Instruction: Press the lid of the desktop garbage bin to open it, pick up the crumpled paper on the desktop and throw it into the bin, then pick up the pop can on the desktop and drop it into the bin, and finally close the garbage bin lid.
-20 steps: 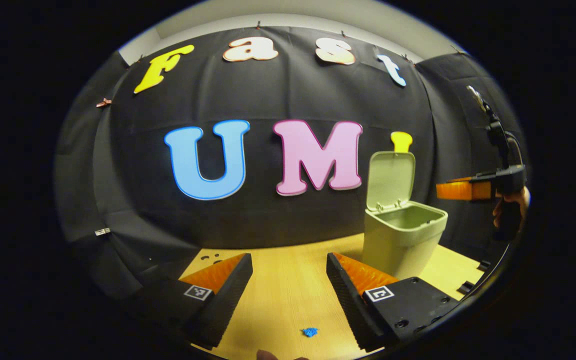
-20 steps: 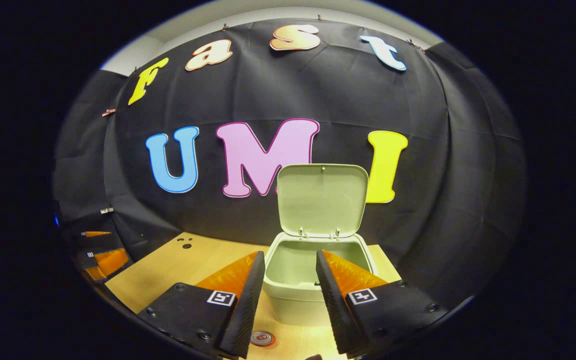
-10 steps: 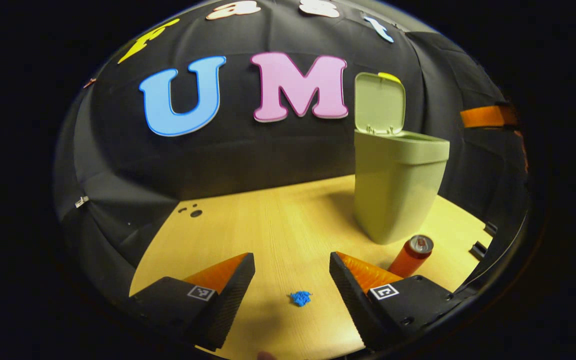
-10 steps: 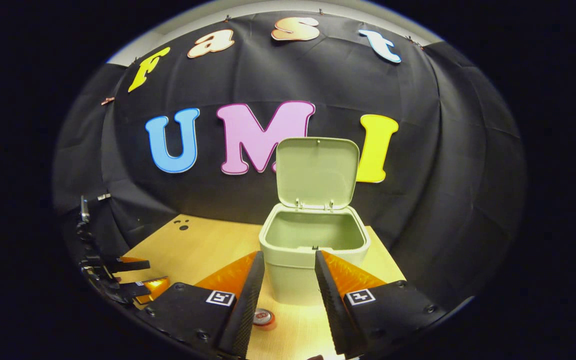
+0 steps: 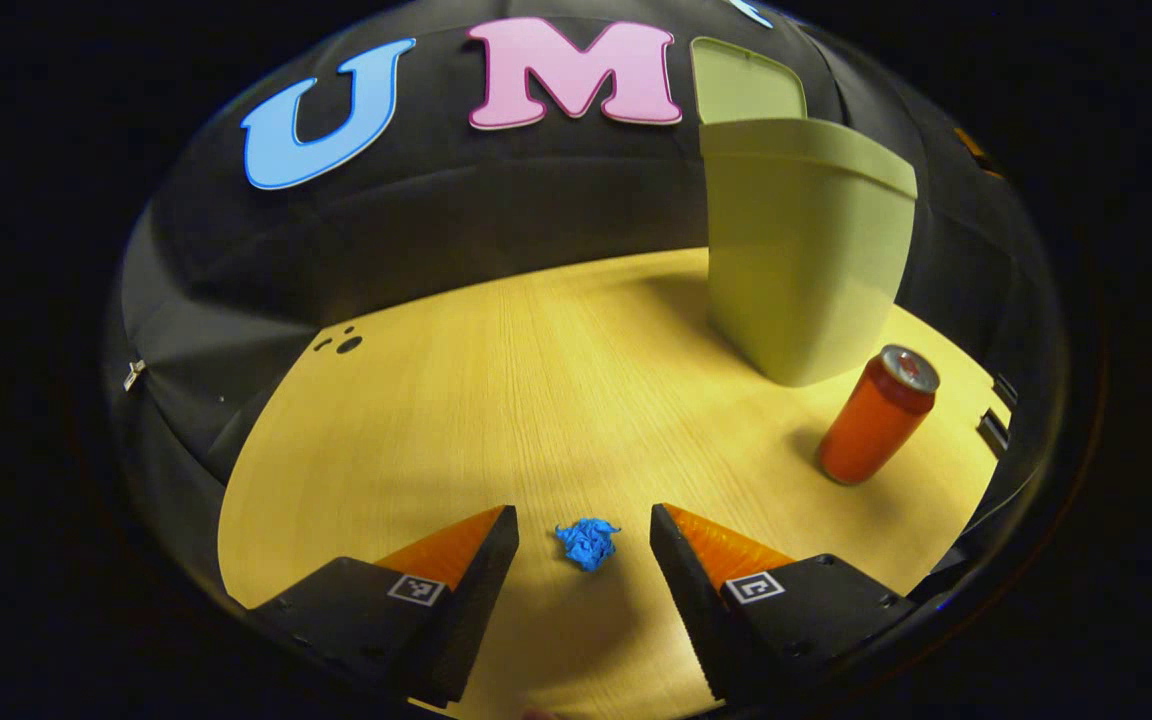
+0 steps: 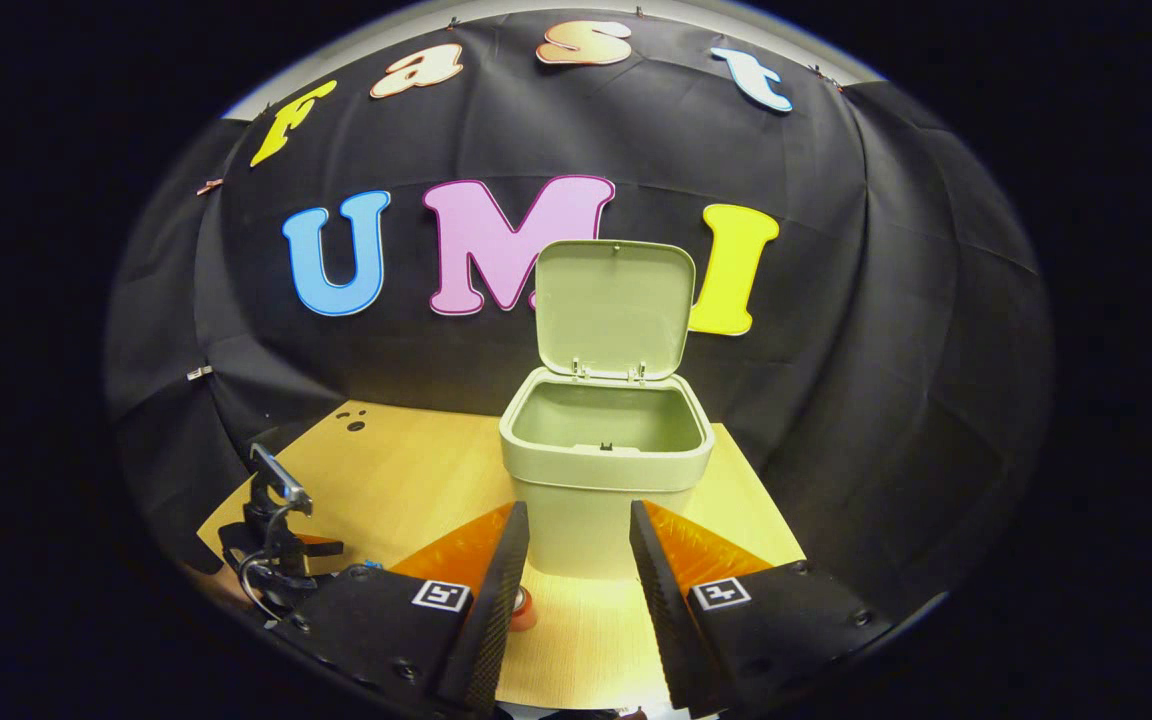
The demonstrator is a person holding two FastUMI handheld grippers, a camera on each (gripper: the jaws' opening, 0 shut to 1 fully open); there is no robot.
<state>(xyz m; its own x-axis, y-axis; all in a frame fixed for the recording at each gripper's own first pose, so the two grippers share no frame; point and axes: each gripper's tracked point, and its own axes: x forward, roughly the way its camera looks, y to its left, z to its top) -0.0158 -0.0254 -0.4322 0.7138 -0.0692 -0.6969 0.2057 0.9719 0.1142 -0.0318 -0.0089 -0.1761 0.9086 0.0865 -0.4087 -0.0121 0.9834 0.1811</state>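
Note:
A pale green bin [image 5: 804,260] stands at the back right of the wooden desk [image 5: 496,400], its lid [image 6: 613,308] hinged up and the inside [image 6: 604,418] bare. The crumpled blue paper [image 5: 586,543] lies on the desk between the fingertips of my left gripper [image 5: 584,530], which is open and low over it, not touching. An orange pop can [image 5: 877,415] stands upright in front of the bin. My right gripper [image 6: 580,525] is open in front of the bin, with the can's top [image 6: 522,609] peeking beside its left finger. The left gripper [image 6: 281,545] shows at lower left there.
Black cloth walls close the desk in at the back and both sides. A few small dark holes [image 5: 341,343] mark the desk's far left corner. Bare wood stretches between the paper and the bin.
My left gripper has dropped and tilted down toward the desk, so the blue paper now sits between its fingertips. My right gripper has drawn back a little from the bin.

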